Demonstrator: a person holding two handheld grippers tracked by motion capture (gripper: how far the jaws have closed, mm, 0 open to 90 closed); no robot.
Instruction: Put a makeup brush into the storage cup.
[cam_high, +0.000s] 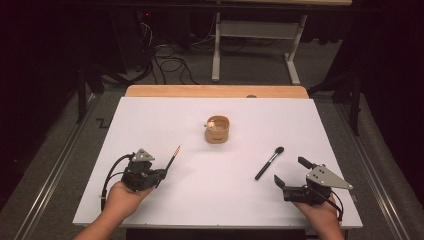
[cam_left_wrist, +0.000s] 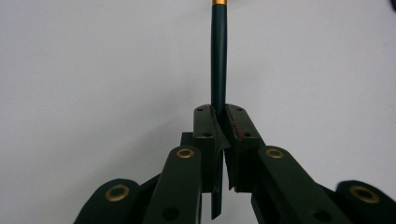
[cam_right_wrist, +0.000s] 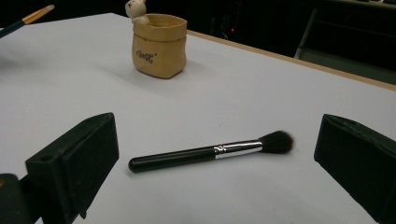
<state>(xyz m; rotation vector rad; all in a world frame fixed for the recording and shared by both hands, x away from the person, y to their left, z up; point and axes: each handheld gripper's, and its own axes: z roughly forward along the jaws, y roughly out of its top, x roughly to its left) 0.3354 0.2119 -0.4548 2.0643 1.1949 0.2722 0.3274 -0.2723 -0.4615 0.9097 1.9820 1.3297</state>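
My left gripper (cam_high: 161, 175) rests at the near left of the white table (cam_high: 165, 120), shut on the dark handle of a thin brush (cam_high: 173, 156) whose gold ferrule points away toward the table's middle. In the left gripper view the jaws (cam_left_wrist: 222, 116) pinch that teal handle (cam_left_wrist: 218, 65). At the near right my right gripper (cam_high: 292, 171) stands open. A black makeup brush (cam_high: 269, 163) with a silver ferrule lies flat just beyond it. In the right gripper view this brush (cam_right_wrist: 187, 156) lies between and ahead of the wide-apart jaws (cam_right_wrist: 218, 140), untouched.
A small tan bag-shaped pot (cam_high: 217, 130) with a little bear figure on its rim stands mid-table, also in the right gripper view (cam_right_wrist: 159, 44). A wooden strip (cam_high: 215, 91) borders the far edge. Beyond are table legs (cam_high: 216, 50) and cables on the floor.
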